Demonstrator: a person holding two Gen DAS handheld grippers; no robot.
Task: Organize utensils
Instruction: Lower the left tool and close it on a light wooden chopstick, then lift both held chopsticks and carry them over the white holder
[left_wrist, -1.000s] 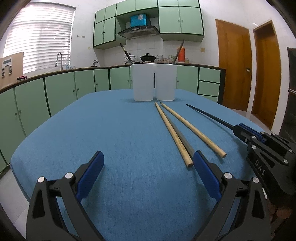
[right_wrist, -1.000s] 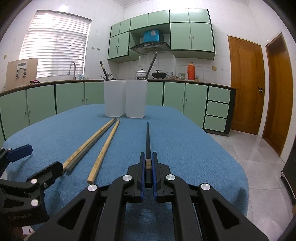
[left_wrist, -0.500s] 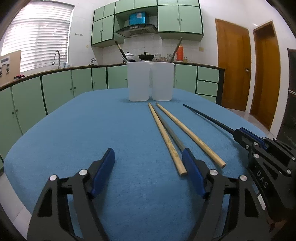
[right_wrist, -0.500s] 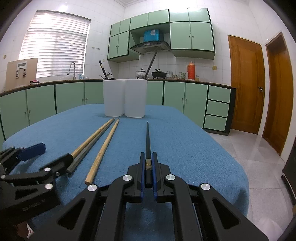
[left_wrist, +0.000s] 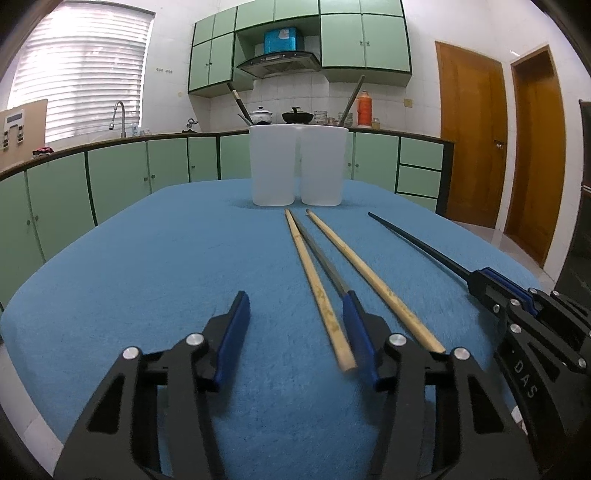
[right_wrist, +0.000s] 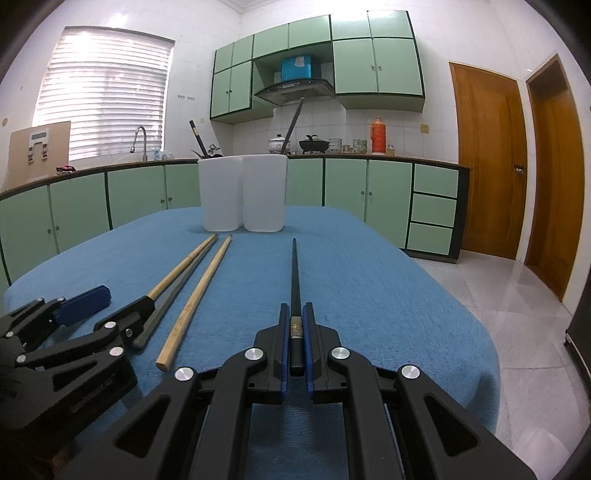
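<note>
Two wooden chopsticks (left_wrist: 314, 284) (left_wrist: 369, 277) lie on the blue tablecloth (left_wrist: 147, 277) with a grey chopstick (left_wrist: 321, 258) between them. All three point at two white holders (left_wrist: 272, 166) (left_wrist: 320, 166) at the far end, each with a dark utensil standing in it. My left gripper (left_wrist: 295, 336) is closing. The near end of the left wooden chopstick lies between its jaws, close to the right pad, and nothing is pressed. My right gripper (right_wrist: 294, 310) is shut on the thick end of a black chopstick (right_wrist: 294, 273), whose tip points at the holders (right_wrist: 264, 192).
The table's rounded edge drops to a tiled floor (right_wrist: 517, 295) on the right. Green cabinets (left_wrist: 118, 177) and a counter with a sink, pots and a thermos run behind the table. Two wooden doors (left_wrist: 469, 140) stand at the far right.
My left gripper has slid forward and to the right toward the chopstick ends, and its jaws have narrowed. The right gripper and the black chopstick have stayed still.
</note>
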